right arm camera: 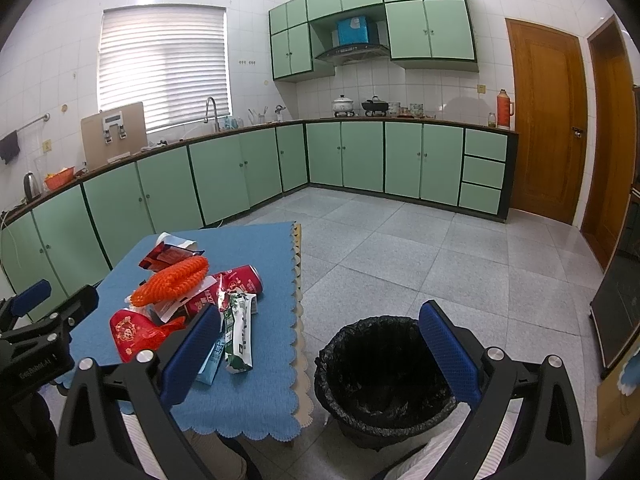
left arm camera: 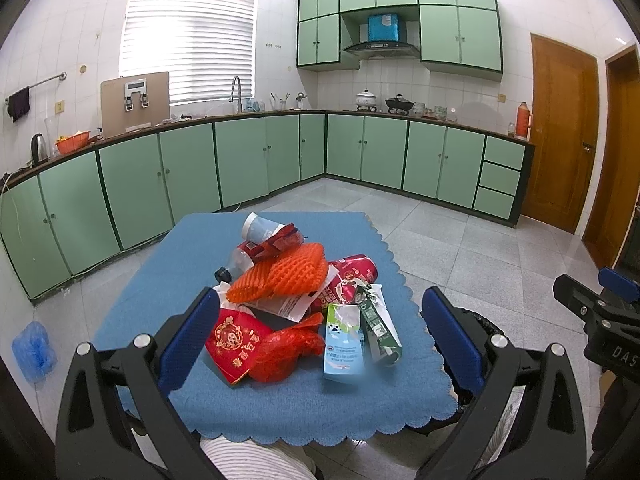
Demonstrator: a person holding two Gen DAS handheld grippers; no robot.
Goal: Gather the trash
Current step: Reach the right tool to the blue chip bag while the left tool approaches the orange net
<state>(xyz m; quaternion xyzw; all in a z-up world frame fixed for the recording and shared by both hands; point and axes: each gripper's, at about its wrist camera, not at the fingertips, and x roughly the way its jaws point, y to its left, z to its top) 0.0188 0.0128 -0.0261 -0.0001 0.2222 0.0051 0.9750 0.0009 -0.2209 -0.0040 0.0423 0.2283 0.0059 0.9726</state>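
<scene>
Heaped mid-desk (left arm camera: 280, 408), at 12 o'clock from the spread, empty left tool (left arm camera: 316, 344) while the right tool (right arm camera: 320, 352) gapes over the black-lined bin (right arm camera: 380, 368), the trash pile (left arm camera: 304, 300) of orange foam net (left arm camera: 280, 276), crushed cartons and wrappers looks light, soft and crinkly, best pinched by a loose edge.
</scene>
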